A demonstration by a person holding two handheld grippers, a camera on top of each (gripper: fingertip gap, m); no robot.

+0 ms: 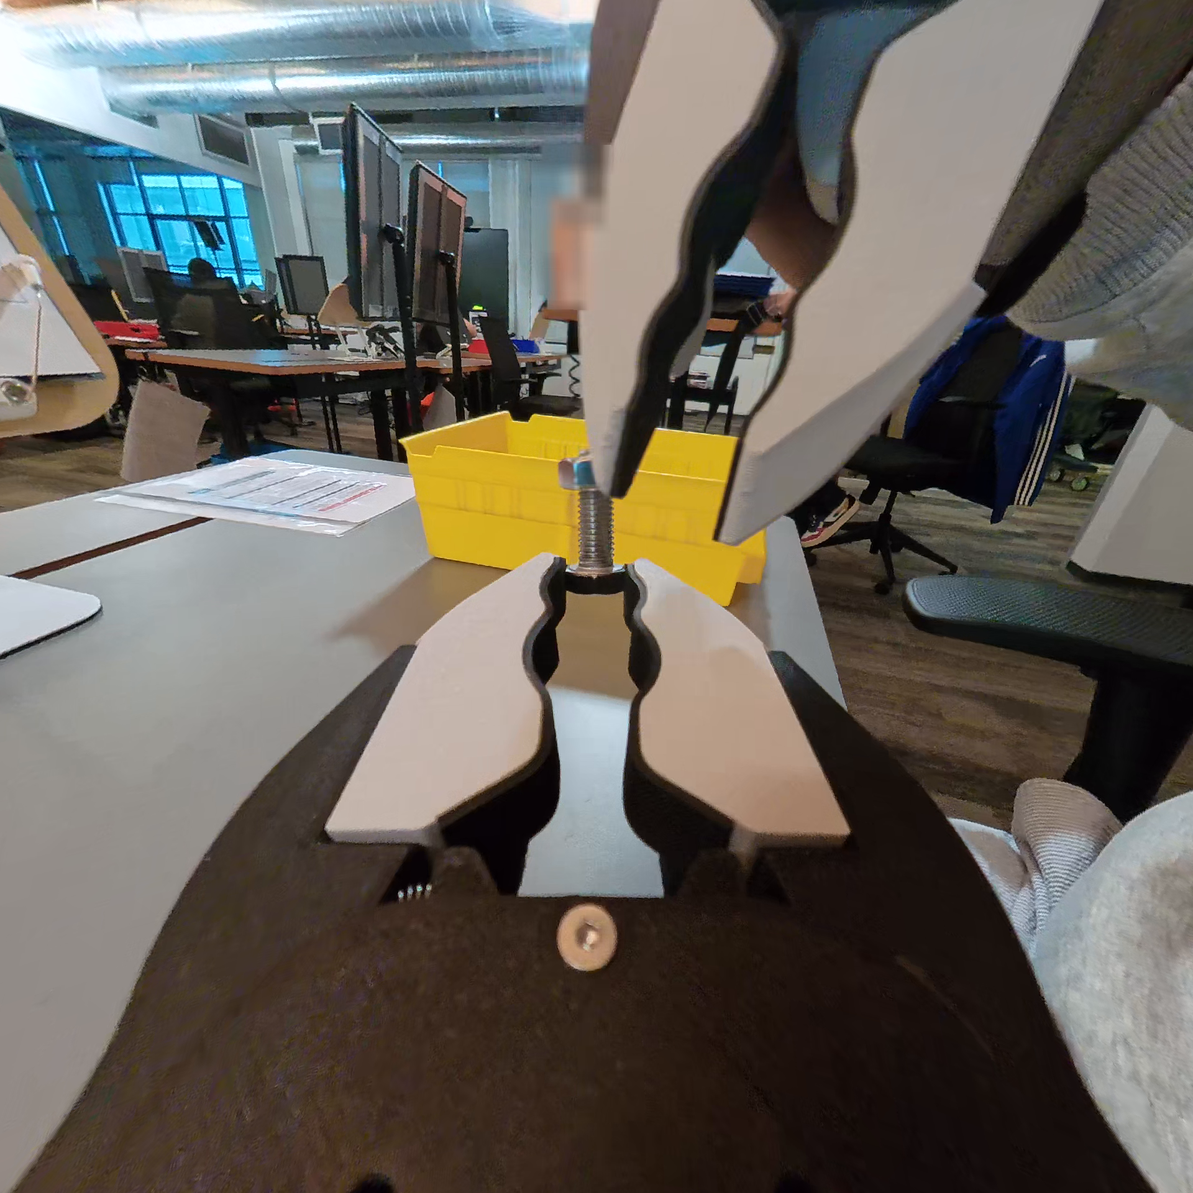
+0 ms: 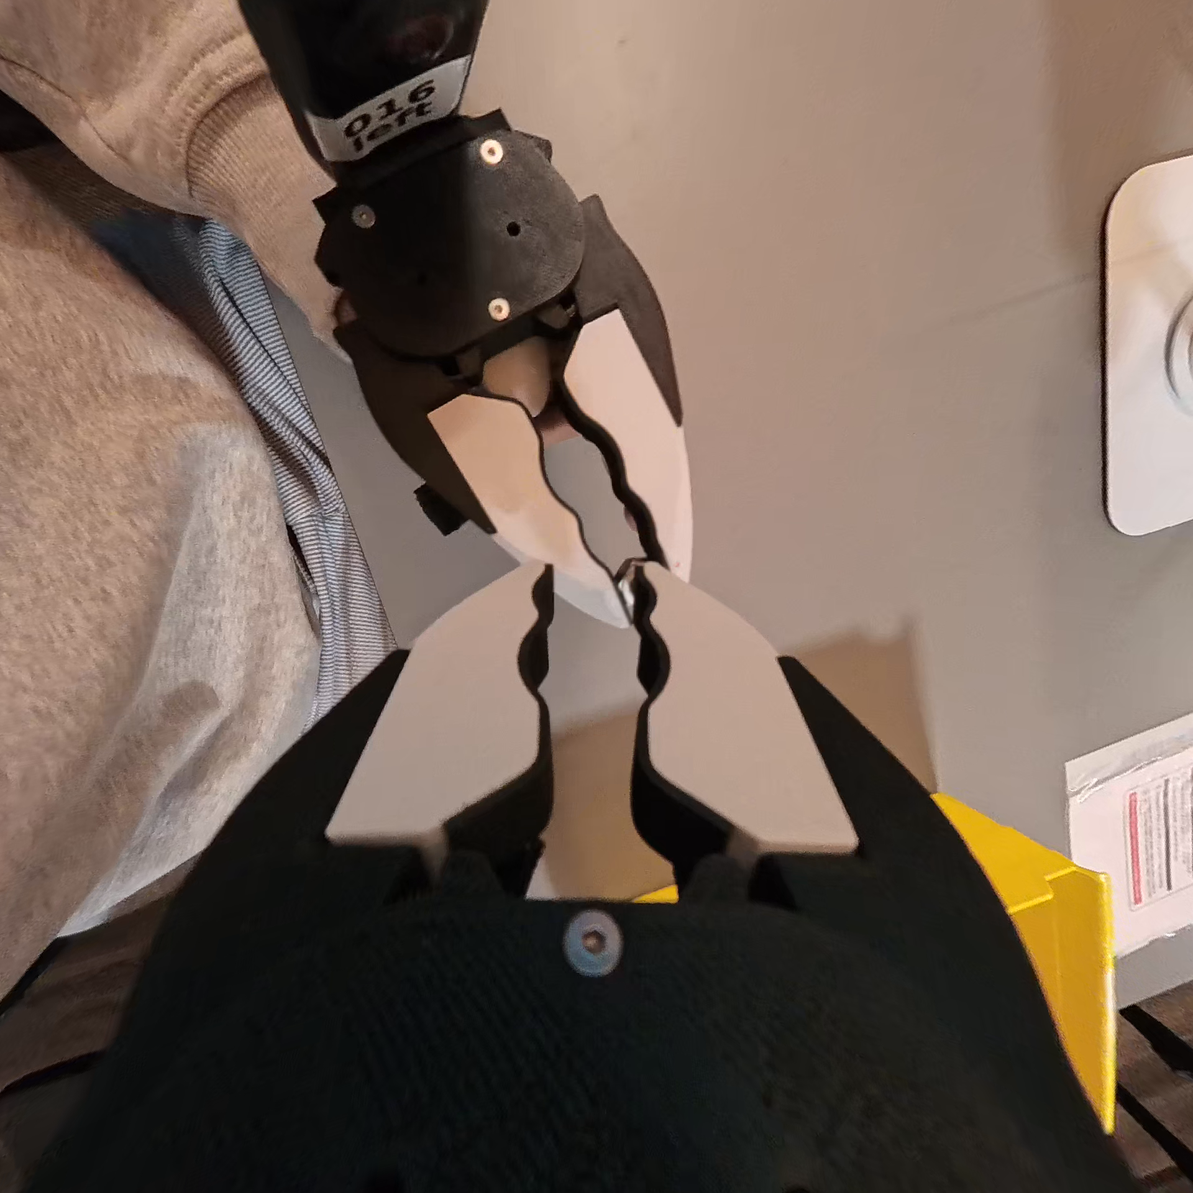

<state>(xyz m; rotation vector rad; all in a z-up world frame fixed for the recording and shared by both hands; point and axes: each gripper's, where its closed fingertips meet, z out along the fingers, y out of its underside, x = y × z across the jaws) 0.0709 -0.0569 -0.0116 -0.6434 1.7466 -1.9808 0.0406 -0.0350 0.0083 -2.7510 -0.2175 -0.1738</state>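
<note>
1. Two grippers are meeting at one bolt [image 1: 595,526] above the grey table [image 1: 193,645].
2. The left gripper [image 1: 592,571] is holding the bolt at its lower end; its fingertips are standing narrow and are pressing on the hex part at the bottom, so the threaded shaft is standing upright.
3. The right gripper [image 1: 671,500] is coming from above. Its fingers are standing fairly wide apart, and one fingertip [image 1: 607,465] is touching the nut [image 1: 576,469] at the top of the bolt, while the other is staying free beside it.
4. In the right wrist view, the right gripper [image 2: 594,578] is showing the same gap, and only a small metal part is visible at the left gripper [image 2: 636,574].
5. A yellow bin [image 1: 516,490] is standing on the table just behind the bolt, and a plastic-sleeved paper sheet [image 1: 271,490] is lying to its left.
</note>
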